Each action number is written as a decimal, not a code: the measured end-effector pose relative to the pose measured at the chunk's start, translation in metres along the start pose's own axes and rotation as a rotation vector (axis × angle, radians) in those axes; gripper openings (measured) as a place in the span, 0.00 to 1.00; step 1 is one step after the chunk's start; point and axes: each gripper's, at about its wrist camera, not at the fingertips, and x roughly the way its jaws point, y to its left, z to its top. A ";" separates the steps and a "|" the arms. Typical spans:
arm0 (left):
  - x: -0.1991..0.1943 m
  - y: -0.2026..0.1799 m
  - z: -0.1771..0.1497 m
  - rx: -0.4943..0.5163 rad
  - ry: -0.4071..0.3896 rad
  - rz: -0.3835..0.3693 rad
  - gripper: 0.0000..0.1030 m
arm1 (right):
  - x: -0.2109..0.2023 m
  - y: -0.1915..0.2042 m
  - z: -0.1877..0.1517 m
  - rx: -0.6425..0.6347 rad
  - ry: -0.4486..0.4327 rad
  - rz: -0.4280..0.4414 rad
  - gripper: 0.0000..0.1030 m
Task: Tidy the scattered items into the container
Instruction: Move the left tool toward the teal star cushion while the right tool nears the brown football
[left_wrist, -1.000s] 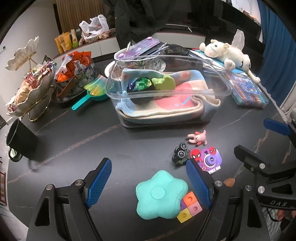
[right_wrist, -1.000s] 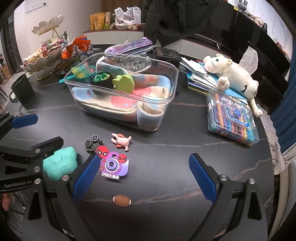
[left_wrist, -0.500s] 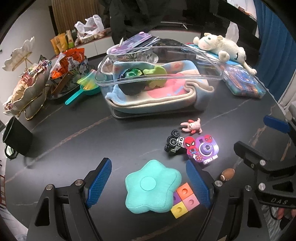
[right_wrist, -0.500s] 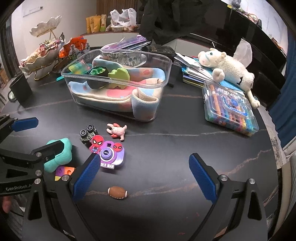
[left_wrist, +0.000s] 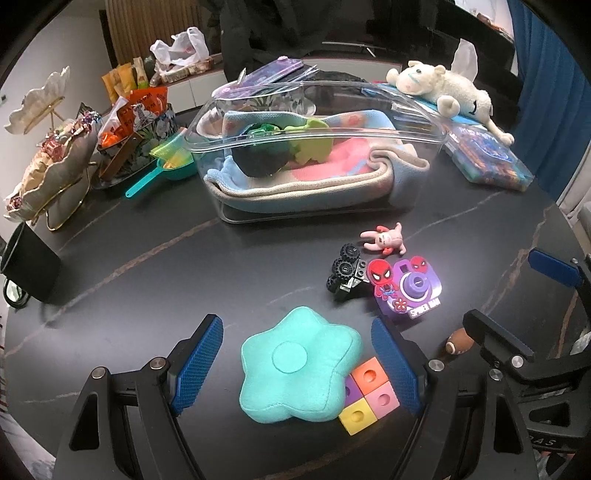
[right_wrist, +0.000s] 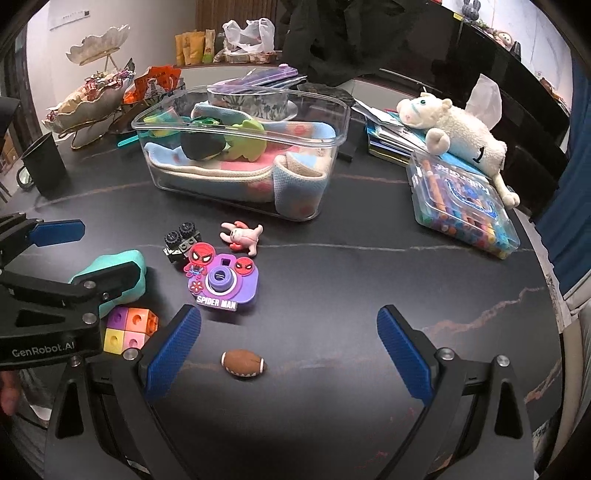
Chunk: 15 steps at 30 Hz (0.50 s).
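While both grippers stand with jaws spread and nothing held, the left gripper (left_wrist: 297, 354) brackets the teal star cushion (left_wrist: 299, 369), which lies flat on the dark table (left_wrist: 147, 280) between its 2 blue pads. The right gripper (right_wrist: 288, 347) hangs over the small brown football (right_wrist: 243, 363), which sits nearer its left pad than its right.

Assessment of the cushion: soft, stuffed and light; it should squash under the pads (expect the jaws to travel well in before they bite). A hold across the full middle, not on a single lobe, looks soundest, since a lobe would likely fold and slip out. The 4-colour block cluster (left_wrist: 365, 393) touches the cushion's near-right edge and lies close inside the right pad, so a closing stroke may catch or drag it.

Assessment of the football: small, rounded, apparently rubbery; likely to roll or squirt sideways unless pinched across its short middle.

Destination: the clear plastic container (left_wrist: 424, 122) stands well beyond, already lined with a folded blanket (left_wrist: 314, 184) and holding a few toys. The Spider-Man camera toy (left_wrist: 410, 288), black wheeled toy (left_wrist: 345, 273) and pink rabbit figure (left_wrist: 384, 240) remain loose on the table between
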 end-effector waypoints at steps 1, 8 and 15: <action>0.001 0.000 -0.001 0.000 0.002 0.003 0.77 | 0.000 0.000 -0.001 0.001 -0.006 -0.009 0.92; 0.004 0.002 -0.004 -0.009 0.006 0.019 0.77 | 0.000 0.004 -0.008 0.008 -0.034 -0.046 0.92; 0.007 0.001 -0.009 -0.012 0.012 0.029 0.77 | 0.004 0.005 -0.013 0.016 -0.031 -0.051 0.92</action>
